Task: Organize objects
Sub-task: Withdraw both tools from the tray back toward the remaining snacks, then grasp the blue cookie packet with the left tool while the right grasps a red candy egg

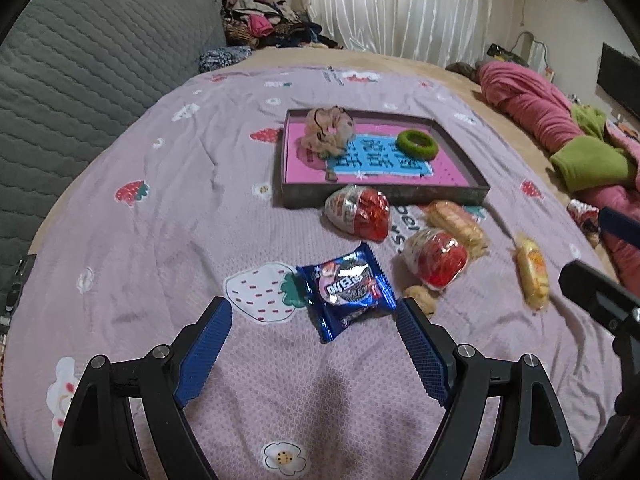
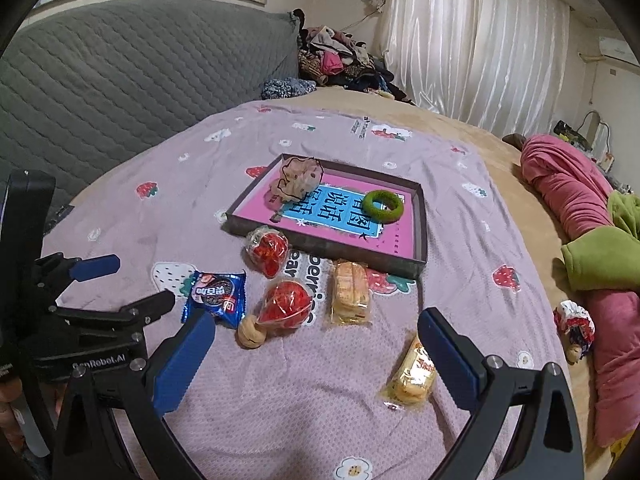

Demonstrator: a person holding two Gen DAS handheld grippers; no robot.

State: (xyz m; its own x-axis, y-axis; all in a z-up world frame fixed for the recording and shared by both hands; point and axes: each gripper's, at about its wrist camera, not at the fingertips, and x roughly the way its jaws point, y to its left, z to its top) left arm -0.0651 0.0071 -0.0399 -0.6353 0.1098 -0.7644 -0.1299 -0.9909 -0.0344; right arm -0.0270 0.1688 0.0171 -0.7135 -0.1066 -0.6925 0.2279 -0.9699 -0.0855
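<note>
Left hand-held gripper low centre of the left wrist view, blue ribbed pads spread wide apart, nothing clamped; the blue Oreo-style cookie packet lies on the bedspread just past the tips, between them but untouched, its script not readable for sure. Right hand-held gripper at the bottom of the right wrist view, jaws also wide apart and empty; a yellow wrapped cake lies just inside its right finger, red lettering on the wrapper too blurred to read. In the right wrist view the left tool's black body at lower left carries the marking "GenRobot.AI", first letters partly hidden. Mid frame: small round brown nut-like thing touching a clear-wrapped red snack; a second red snack farther up, just beside the tray front; a clear pack of biscuits to their right. Between them the bedspread shows print fragments "berries" and "ear". Strawberry and flower motifs all over the lilac cloth. Farther: dark shallow tray with a pink and blue liner bearing large Chinese characters, partly covered; inside it a beige scrunchie at upper left and a green fuzzy ring at right. Far: grey quilted headboard upper left, white curtains upper right, pink and green bedding at right edge.
</note>
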